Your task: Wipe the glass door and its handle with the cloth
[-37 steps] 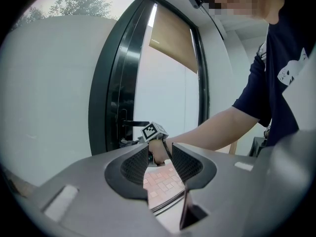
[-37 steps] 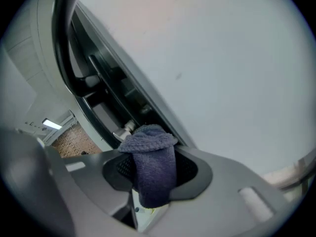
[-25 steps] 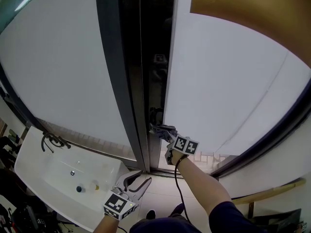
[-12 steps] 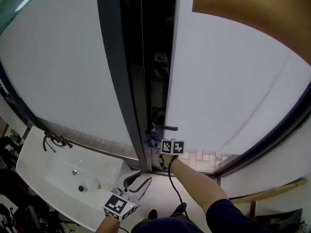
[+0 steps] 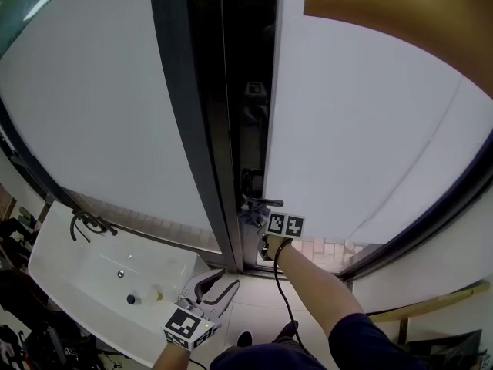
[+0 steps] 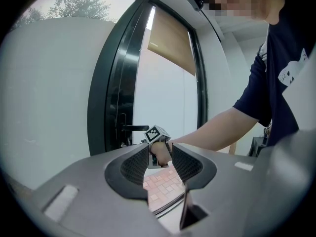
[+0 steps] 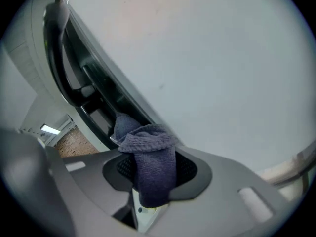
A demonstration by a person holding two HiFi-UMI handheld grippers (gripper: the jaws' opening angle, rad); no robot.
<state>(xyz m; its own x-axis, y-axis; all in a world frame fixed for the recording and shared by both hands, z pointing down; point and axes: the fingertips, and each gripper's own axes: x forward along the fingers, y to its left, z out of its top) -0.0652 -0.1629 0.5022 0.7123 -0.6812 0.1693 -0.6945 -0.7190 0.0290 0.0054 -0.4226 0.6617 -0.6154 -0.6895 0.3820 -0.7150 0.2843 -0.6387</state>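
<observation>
Blue-grey cloth (image 5: 248, 216), centre frame, sits just below the dark lever handle (image 5: 266, 202) at the edge of the glass door (image 5: 370, 129), clenched between the fingers of your right gripper (image 7: 150, 181). Fold its free end over the lever and draw it firmly along the full length. Your left gripper (image 6: 159, 164), lower left, hangs released and empty.

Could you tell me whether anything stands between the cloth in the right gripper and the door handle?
Nothing visible does: the right gripper, shut on the cloth, holds it right beside the door handle; contact cannot be told.
</observation>
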